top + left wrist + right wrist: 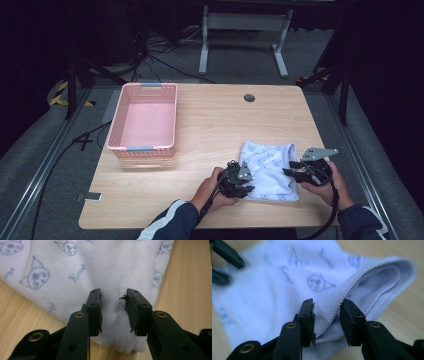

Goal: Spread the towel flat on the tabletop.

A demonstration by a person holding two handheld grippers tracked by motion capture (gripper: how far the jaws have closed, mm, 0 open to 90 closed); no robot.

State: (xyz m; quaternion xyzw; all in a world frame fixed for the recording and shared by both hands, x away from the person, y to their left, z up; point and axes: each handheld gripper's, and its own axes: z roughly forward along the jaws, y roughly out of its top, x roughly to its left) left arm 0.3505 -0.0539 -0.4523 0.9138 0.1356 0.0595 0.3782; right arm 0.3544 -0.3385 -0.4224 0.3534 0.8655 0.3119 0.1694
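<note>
On the wooden table [200,130] your 2 grippers, left gripper [113,307] and right gripper [327,317], straddle the folded towel [270,167] with jaws part-open, gripping nothing yet, pink basket [145,120] unfilled.

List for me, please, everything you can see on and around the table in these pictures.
towel: one, white with a pale blue cartoon print, folded, near right part of the table, between the two grippers
basket: one, pink with grey handles, far left part of the table
table: one, light wood, with a round dark cable hole near its far edge
white frame: one, on the grey floor beyond the table
left gripper: one, black, jaws apart over a fold of the towel
right gripper: one, black, jaws apart astride the towel's stitched edge
hands: two, in dark sleeves
</note>
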